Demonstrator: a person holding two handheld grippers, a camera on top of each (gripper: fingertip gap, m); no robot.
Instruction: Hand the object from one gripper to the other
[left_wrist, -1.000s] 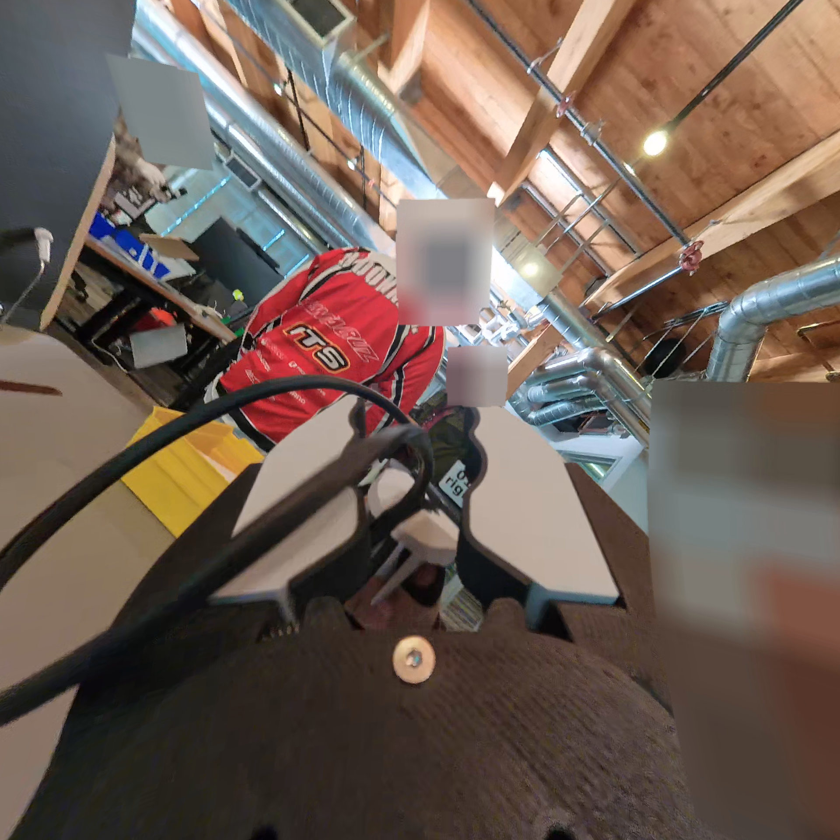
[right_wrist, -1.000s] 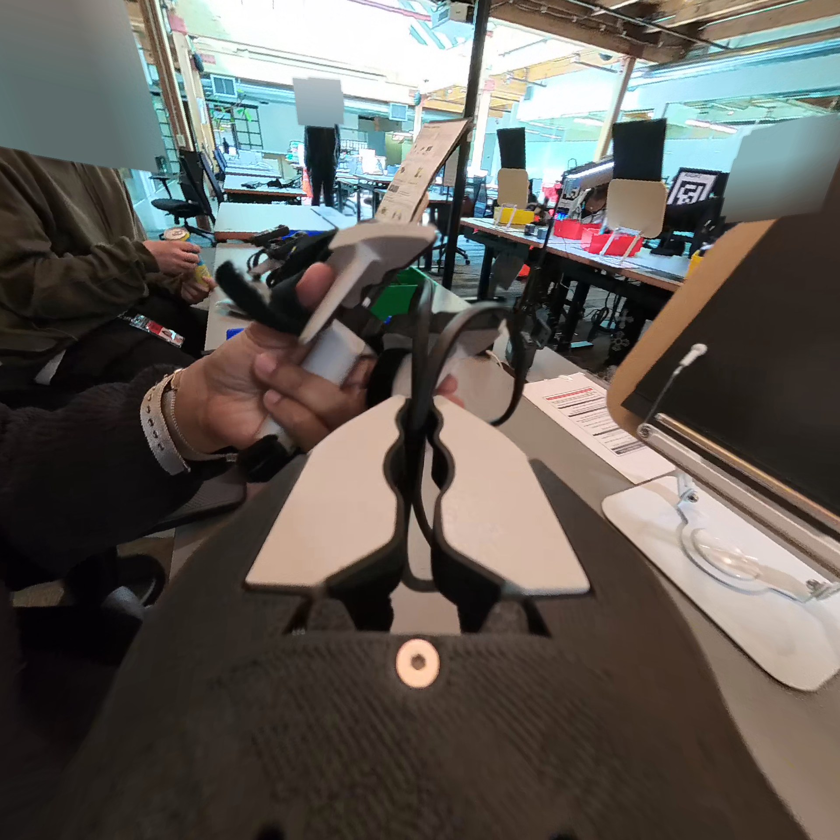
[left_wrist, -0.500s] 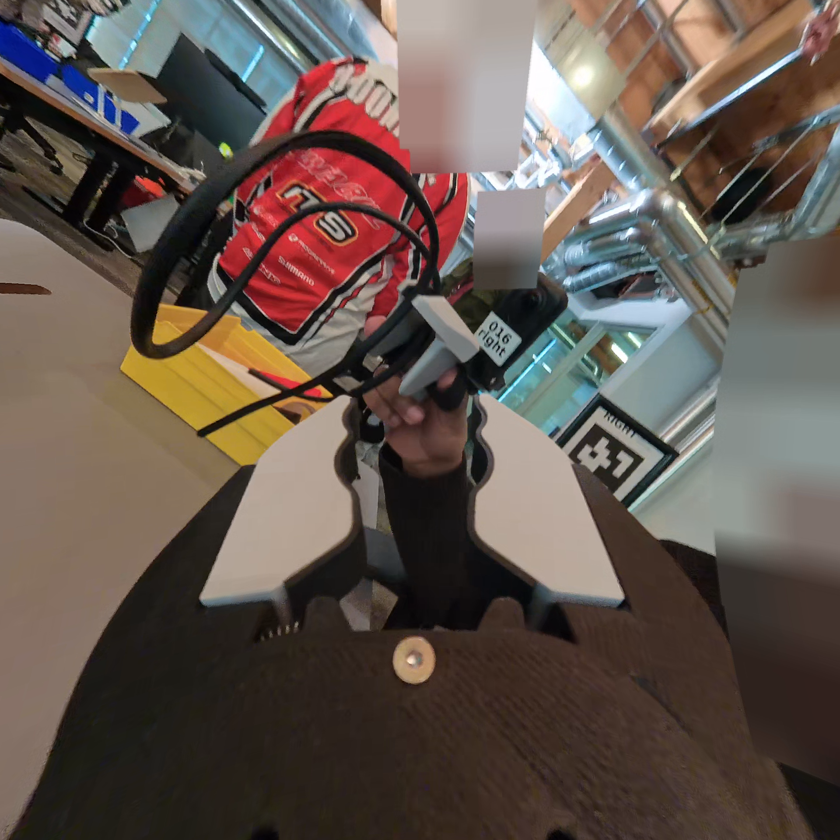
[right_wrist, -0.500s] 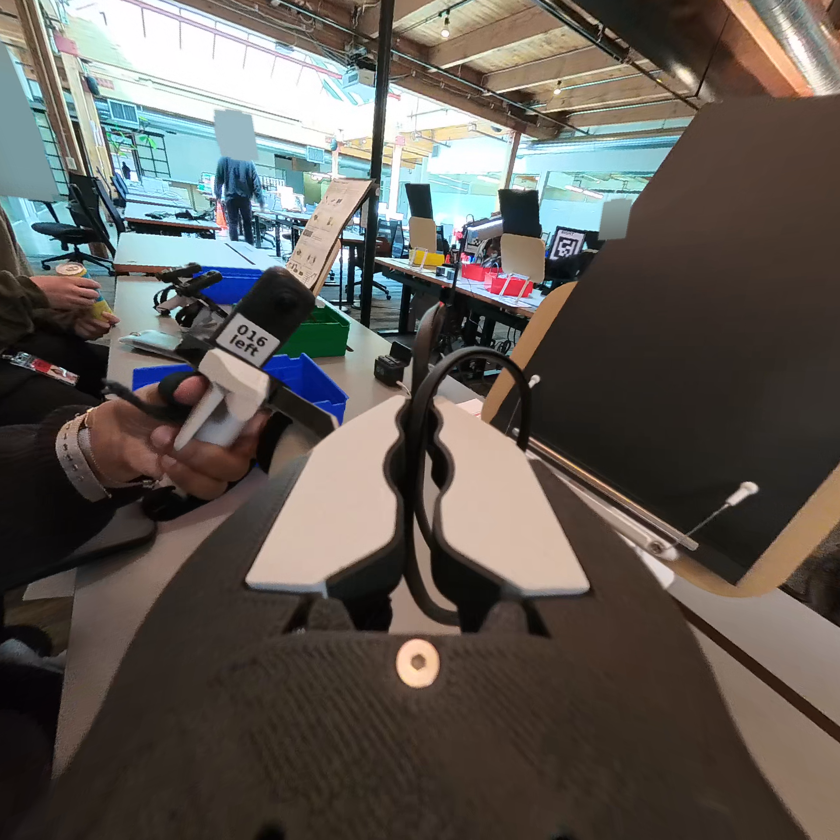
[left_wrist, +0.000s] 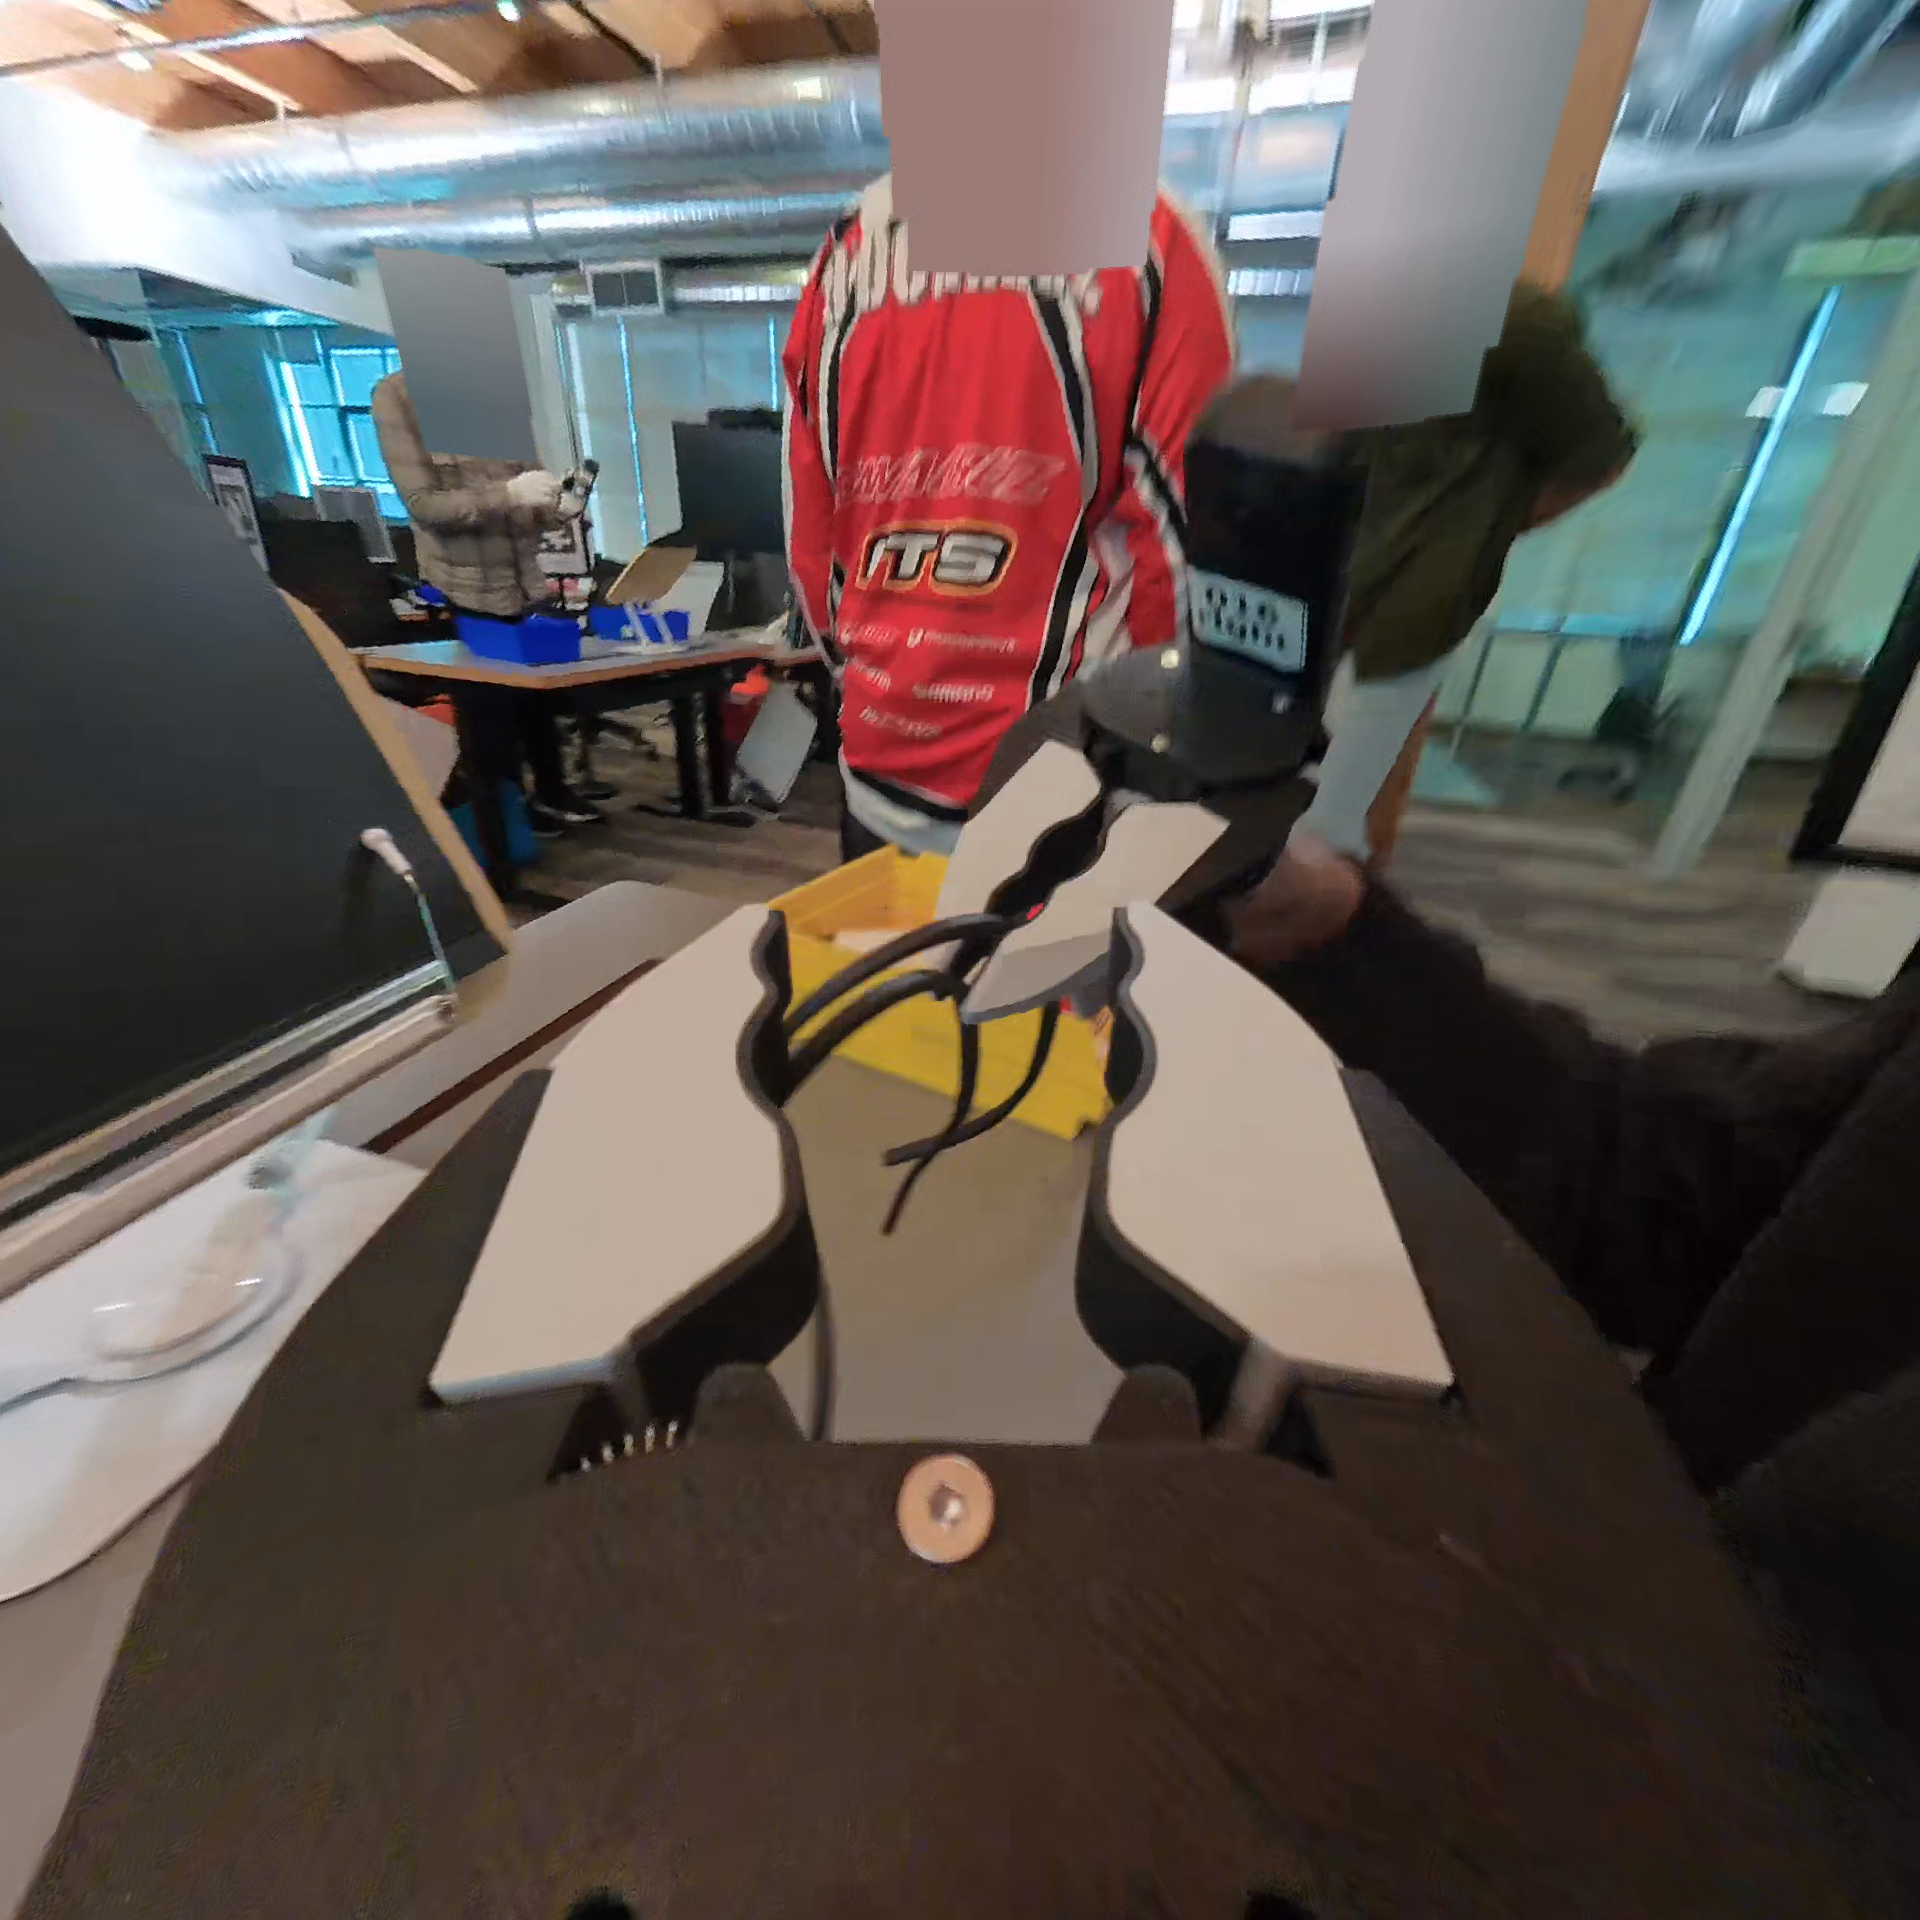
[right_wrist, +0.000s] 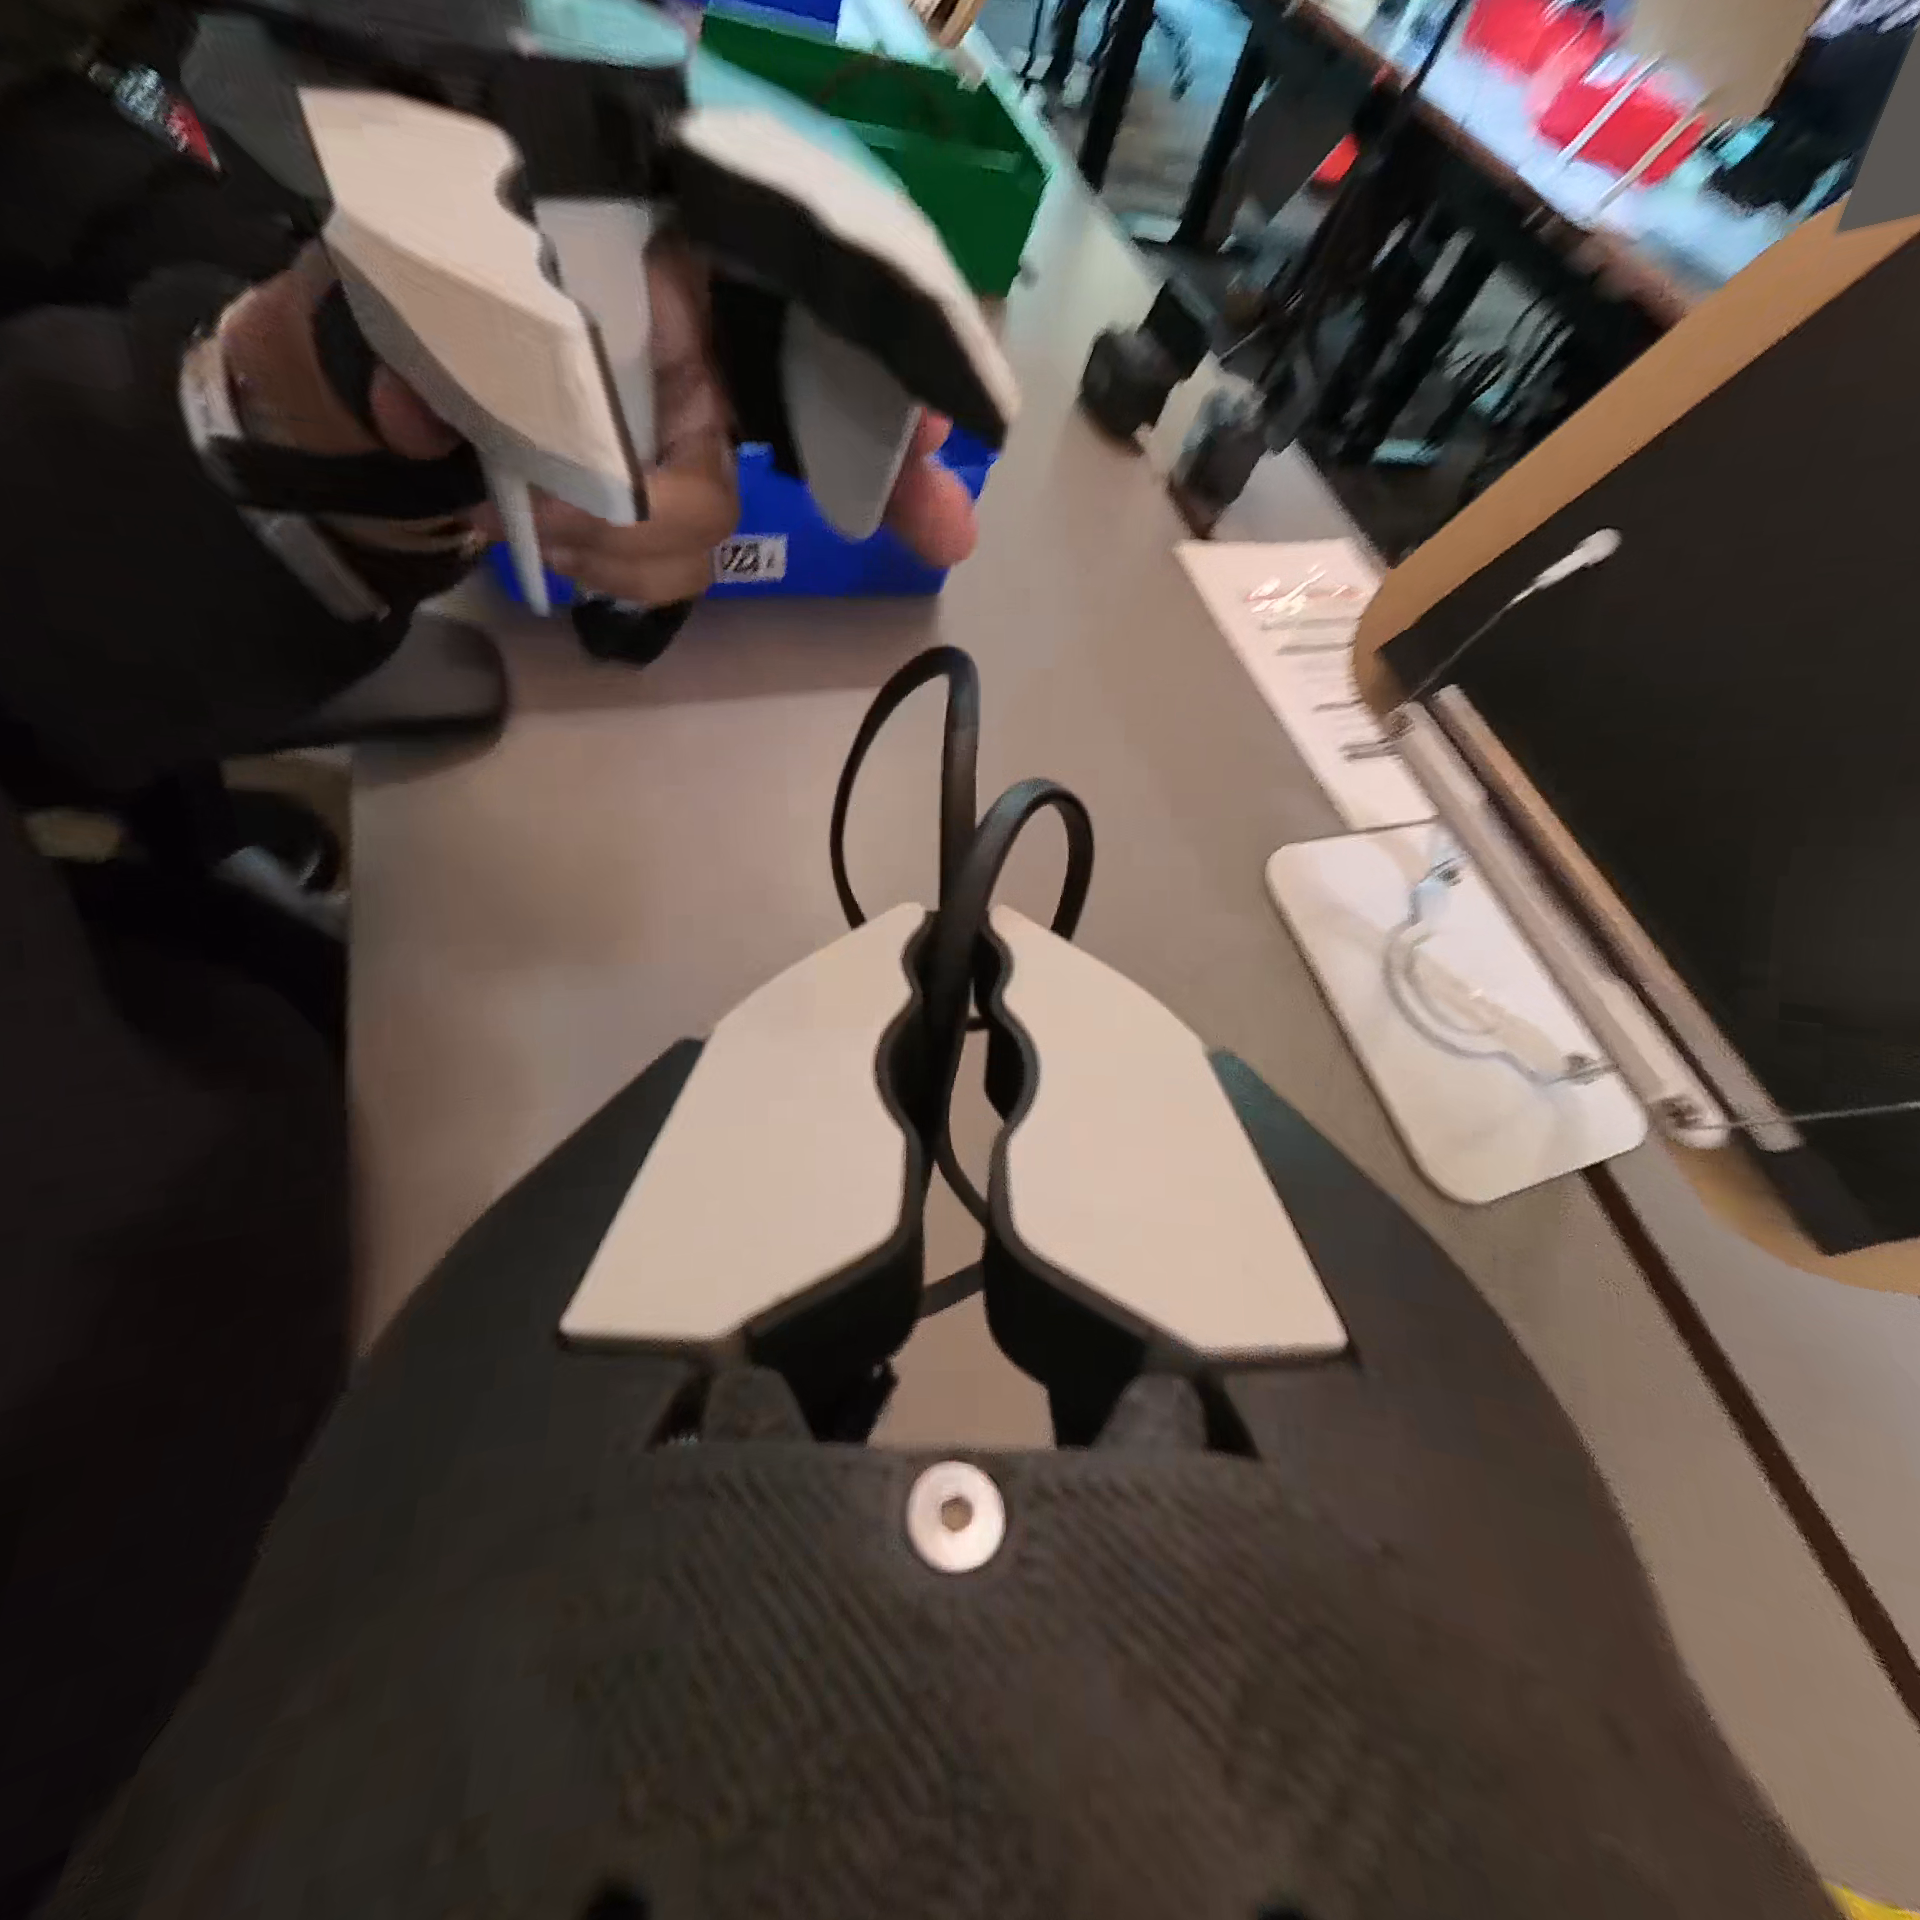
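Observation:
A black cable (right_wrist: 961, 790), coiled in loops, is held in my right gripper (right_wrist: 956, 920), which is shut on it above the grey table (right_wrist: 644, 831). The loops stick out past the fingertips. My left gripper (right_wrist: 769, 436) is open and empty at the upper left of the right wrist view, held by a hand, apart from the cable. In the left wrist view my left gripper (left_wrist: 945, 935) has its jaws wide apart. Beyond them the right gripper (left_wrist: 1039, 914) holds the cable (left_wrist: 883, 987), whose loose ends hang down.
A black board with a wooden edge (right_wrist: 1714, 623) stands on the right on a white base plate (right_wrist: 1455, 1039). A paper sheet (right_wrist: 1288, 623) lies beside it. A blue bin (right_wrist: 831, 561), a green bin (right_wrist: 935, 135) and a yellow bin (left_wrist: 935, 1039) sit on the table. A person in a red jersey (left_wrist: 966, 540) stands behind. The gap from one gripper's tips to the other's is roughly 8 cm.
Both grippers have tilted down toward the table. The right one keeps the cable. The left one stays open and now faces the right gripper from closer by.

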